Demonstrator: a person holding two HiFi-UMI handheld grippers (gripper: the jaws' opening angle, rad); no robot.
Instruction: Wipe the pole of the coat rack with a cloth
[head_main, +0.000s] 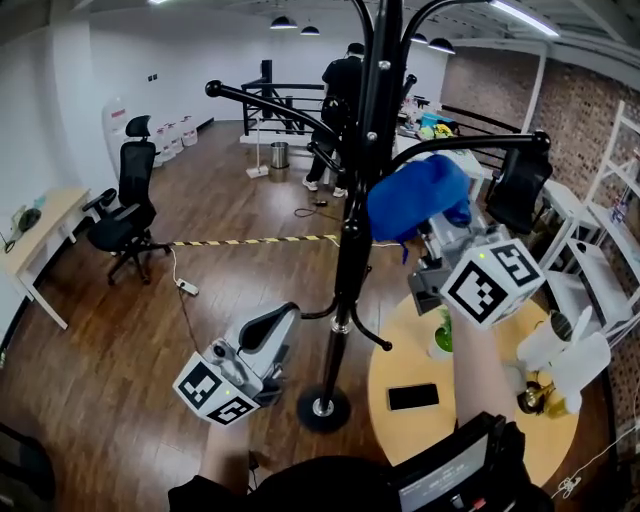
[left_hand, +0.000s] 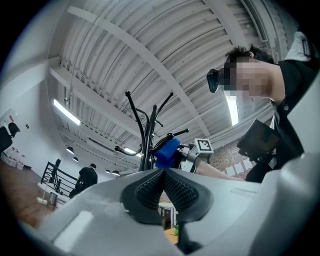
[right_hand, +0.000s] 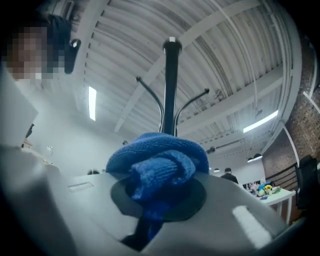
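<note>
The coat rack (head_main: 322, 408) stands on the floor by the tabletop (head_main: 400, 350); its pole (head_main: 350, 260) looks stiff and smooth. The blue cloth (right_hand: 155, 160), soft, light, best held by its bunched fold, sits against the upper pole, clamped in the right gripper (right_hand: 159, 187). The left gripper (left_hand: 164, 187) hangs low, pinched together, empty.

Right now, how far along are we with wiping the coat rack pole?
Done: the cloth is picked up, bunched in the shut right gripper. In hand: it sits high beside the pole, under the upper hooks; contact isn't clear. Left: the wipe down to the base; nothing shows which parts are already wiped. The left gripper hangs low, shut and empty.
</note>
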